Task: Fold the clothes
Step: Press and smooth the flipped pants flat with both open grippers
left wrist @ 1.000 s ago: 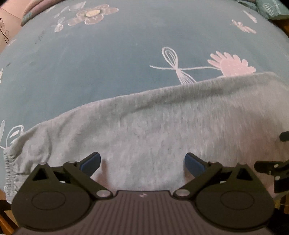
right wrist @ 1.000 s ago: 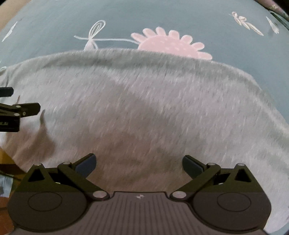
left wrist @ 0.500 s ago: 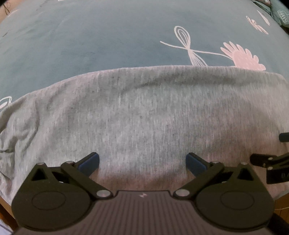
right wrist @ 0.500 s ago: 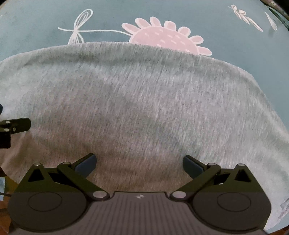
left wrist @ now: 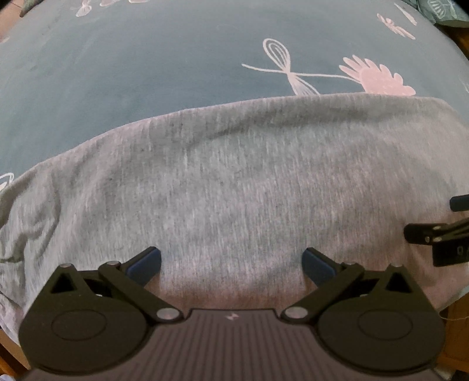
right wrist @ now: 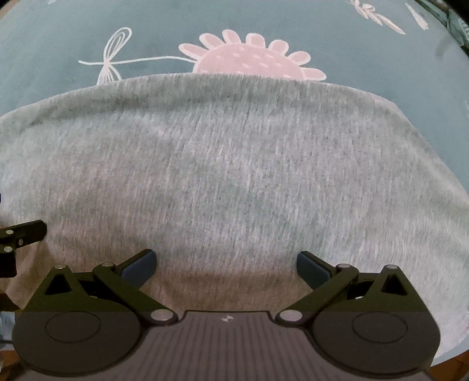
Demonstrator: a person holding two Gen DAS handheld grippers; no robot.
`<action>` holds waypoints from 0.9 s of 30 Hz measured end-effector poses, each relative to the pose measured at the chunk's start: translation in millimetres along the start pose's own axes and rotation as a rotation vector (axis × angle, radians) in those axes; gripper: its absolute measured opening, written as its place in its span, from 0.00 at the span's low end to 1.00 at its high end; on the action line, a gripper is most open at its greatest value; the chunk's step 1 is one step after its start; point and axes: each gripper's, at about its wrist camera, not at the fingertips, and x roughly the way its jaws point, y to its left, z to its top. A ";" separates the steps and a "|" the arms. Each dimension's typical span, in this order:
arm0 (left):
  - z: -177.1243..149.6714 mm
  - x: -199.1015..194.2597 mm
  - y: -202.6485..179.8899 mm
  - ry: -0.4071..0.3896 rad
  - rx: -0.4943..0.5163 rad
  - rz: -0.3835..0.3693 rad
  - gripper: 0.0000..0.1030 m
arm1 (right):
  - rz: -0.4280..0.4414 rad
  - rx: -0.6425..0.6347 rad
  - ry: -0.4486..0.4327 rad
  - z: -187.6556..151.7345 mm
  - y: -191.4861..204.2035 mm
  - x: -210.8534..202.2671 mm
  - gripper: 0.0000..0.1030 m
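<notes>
A grey knit garment (left wrist: 249,181) lies spread flat over a blue bedspread (left wrist: 146,67) and fills the lower half of both views. Its far edge runs as a straight fold line; its left end is wrinkled. My left gripper (left wrist: 231,263) hovers open just above the near part of the cloth, nothing between its blue pads. My right gripper (right wrist: 225,266) is open too, over the same garment (right wrist: 234,175) further right. Each gripper's tip pokes into the other's view: the right one (left wrist: 433,237) at the right edge, the left one (right wrist: 20,237) at the left edge.
The bedspread (right wrist: 366,44) carries a pink flower print (right wrist: 252,61) and white line drawings (left wrist: 281,64) just beyond the garment's far edge. A patterned pillow corner (left wrist: 439,11) shows at the top right. Wood shows past the bed's near edge (left wrist: 457,316).
Both grippers have stayed open and shifted slightly over the cloth. The garment's gathered left end seen a second ago has slid out of the left wrist view, and its far edge sits a little lower.
</notes>
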 end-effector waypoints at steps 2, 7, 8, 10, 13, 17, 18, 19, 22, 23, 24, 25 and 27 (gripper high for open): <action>0.7 -1.7 -0.7 -0.012 0.000 0.009 0.99 | 0.004 -0.003 -0.024 -4.3 0.5 -0.2 1.00; 5.5 -1.1 1.5 -0.021 -0.025 0.023 1.00 | 0.015 0.004 -0.090 -19.6 -0.4 0.5 1.00; 4.9 -1.6 0.8 -0.022 -0.025 0.025 1.00 | 0.015 0.007 -0.110 -35.4 -5.5 -1.0 1.00; 3.4 -3.0 -0.8 -0.021 -0.027 0.026 1.00 | 0.014 0.004 -0.135 -40.6 -4.7 -0.3 1.00; 7.0 -2.4 -8.1 0.015 -0.045 0.045 0.99 | 0.028 -0.010 -0.160 -41.5 -18.9 -5.0 1.00; 11.5 -22.9 -28.9 -0.015 -0.013 0.119 0.99 | 0.041 -0.006 -0.286 -59.0 -54.8 -33.5 1.00; 11.9 -28.4 -38.2 -0.041 0.018 0.122 0.99 | 0.041 -0.004 -0.334 -67.1 -60.5 -42.7 1.00; 12.0 -32.3 -49.9 -0.066 0.057 0.125 0.99 | 0.016 0.000 -0.368 -76.5 -72.2 -45.2 1.00; 13.2 -26.8 -73.0 -0.099 0.094 0.107 0.99 | -0.062 0.018 -0.371 -87.4 -99.9 -31.1 1.00; 12.8 -23.7 -77.2 -0.106 0.091 0.096 0.99 | -0.084 0.023 -0.364 -75.4 -97.3 -12.8 1.00; 12.4 -20.6 -81.4 -0.113 0.088 0.085 0.99 | -0.098 0.028 -0.361 -87.7 -104.7 -9.2 1.00; 5.7 -22.8 -76.7 -0.113 0.068 0.082 0.99 | -0.109 0.037 -0.356 -96.8 -107.8 -3.3 1.00; 5.7 -11.4 -75.7 -0.075 0.048 0.063 0.99 | -0.087 0.080 -0.353 -114.3 -115.0 -3.0 1.00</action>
